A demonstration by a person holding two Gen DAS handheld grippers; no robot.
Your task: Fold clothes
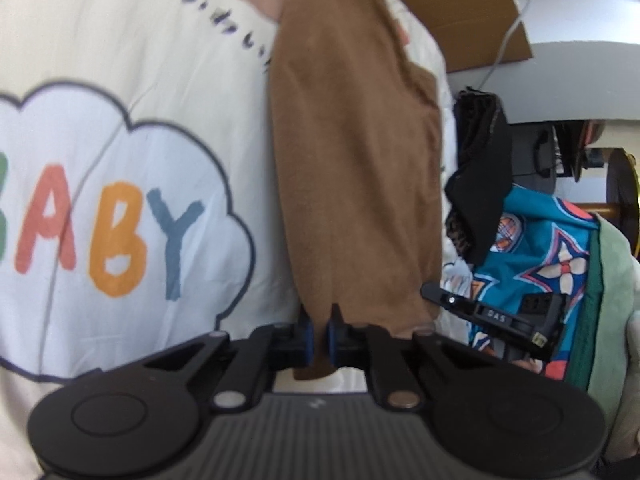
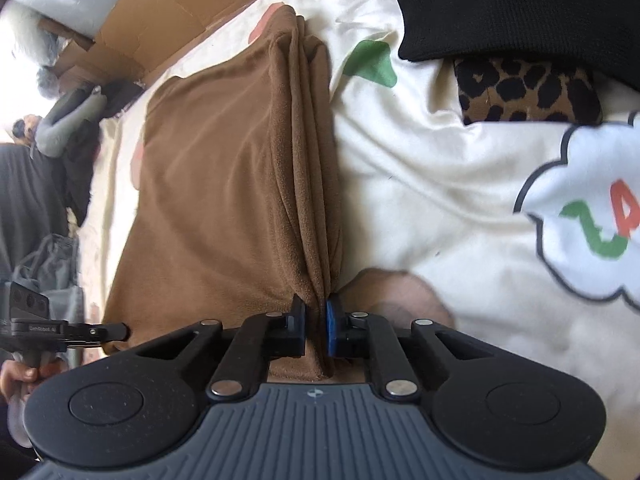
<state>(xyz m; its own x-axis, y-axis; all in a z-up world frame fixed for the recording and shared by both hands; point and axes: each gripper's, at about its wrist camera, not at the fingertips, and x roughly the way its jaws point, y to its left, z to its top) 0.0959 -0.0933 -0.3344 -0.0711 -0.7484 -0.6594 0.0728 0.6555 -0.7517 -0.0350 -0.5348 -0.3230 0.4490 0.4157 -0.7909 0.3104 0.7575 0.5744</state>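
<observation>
A brown fleece garment lies folded into a long strip on a cream sheet. In the left wrist view my left gripper is shut on its near edge, and my right gripper shows at the strip's near right corner. In the right wrist view the brown garment shows several stacked layers along its right side. My right gripper is shut on those layers at the near end. My left gripper reaches the garment's near left corner, with a hand on its grip.
The cream sheet bears a cloud print reading BABY. A pile of clothes lies to the right: a black piece, teal patterned cloth, green fabric. A black garment and a leopard-print piece lie nearby. Cardboard lies beyond.
</observation>
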